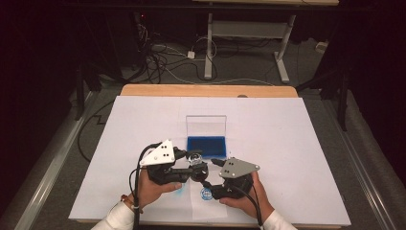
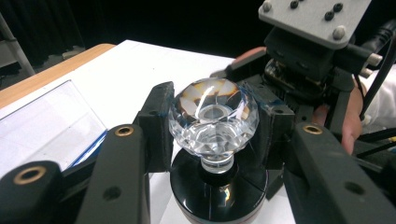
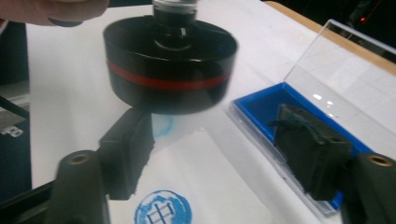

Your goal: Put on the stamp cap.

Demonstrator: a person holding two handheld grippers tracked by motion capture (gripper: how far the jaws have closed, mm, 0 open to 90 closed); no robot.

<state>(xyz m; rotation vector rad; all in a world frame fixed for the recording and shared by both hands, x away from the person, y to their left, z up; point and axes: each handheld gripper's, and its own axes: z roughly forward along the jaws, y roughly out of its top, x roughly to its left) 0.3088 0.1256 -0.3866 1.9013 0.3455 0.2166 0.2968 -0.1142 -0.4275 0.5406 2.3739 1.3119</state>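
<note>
- The stamp [image 2: 214, 140], a black round base with a red band and a faceted clear knob on top, is held off the table just in front of the person, between the two grippers and on the near side of the blue ink pad [image 1: 206, 144].
- Its long axis runs from knob to base, roughly upright and tilted a little; the inked face under the base points down at the paper.
- The left gripper [image 2: 212, 126] is clenched on the clear knob, one pad on each side, so this hand carries the stamp.
- The right gripper [image 3: 219, 161] stands released: its jaws are apart with nothing between them, low over the sheet, with the stamp's base above and ahead of them.
- In the high view the right gripper [image 1: 209, 184] sits just on the near right of the stamp [image 1: 197, 167], and the left gripper [image 1: 189, 165] comes at it from the left.
- A blue round stamp print [image 3: 163, 210] already lies on the white paper [image 3: 205, 177], just beside the right jaws, nearer the person than the stamp.
- The ink pad [image 3: 280, 107] lies beyond, its clear lid [image 1: 206, 125] standing open at the back.
- Judgement: the next press depends on the left hand; bare paper lies straight under the base, so a short drop along the stamp's own axis should do, kept clear of the existing print.
</note>
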